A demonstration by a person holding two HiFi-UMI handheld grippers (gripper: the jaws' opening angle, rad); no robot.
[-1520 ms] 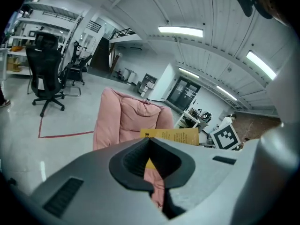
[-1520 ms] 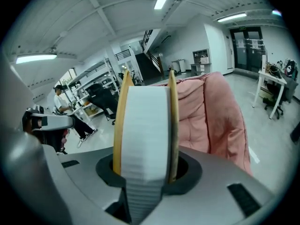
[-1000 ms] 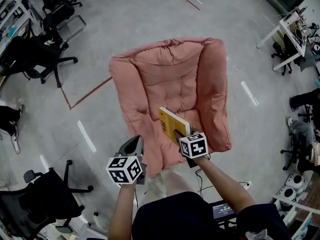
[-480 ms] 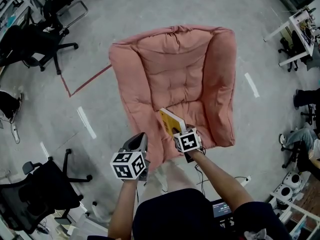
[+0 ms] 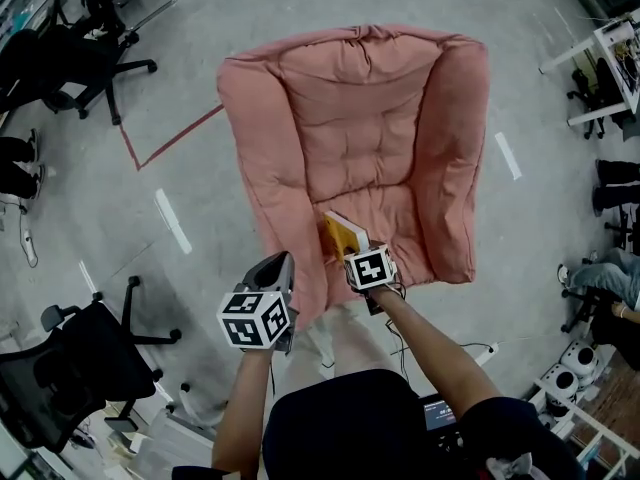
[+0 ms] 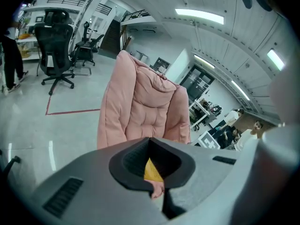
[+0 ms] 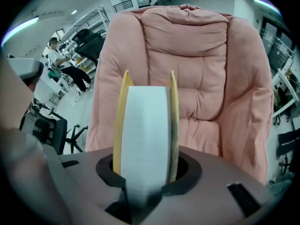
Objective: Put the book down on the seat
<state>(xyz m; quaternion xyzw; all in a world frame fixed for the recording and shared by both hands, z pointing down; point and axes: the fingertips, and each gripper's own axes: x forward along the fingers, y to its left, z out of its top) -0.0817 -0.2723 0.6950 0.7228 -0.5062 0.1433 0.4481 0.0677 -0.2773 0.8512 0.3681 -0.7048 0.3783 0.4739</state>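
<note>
Book (image 5: 344, 236), clenched upright in my right claw (image 5: 355, 253), hangs over the front of the pink armchair (image 5: 360, 128) seat, at 6 o'clock of it; left claw (image 5: 275, 273) is closed, empty. I think best to tip it flat & lower slow, bc stiff yellow covers may slide on soft, quilted padding.

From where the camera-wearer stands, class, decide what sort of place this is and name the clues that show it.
Probably an open-plan office or lab workspace: black swivel office chairs stand around, white desks carry equipment, and tape lines mark the bare grey floor.
</note>
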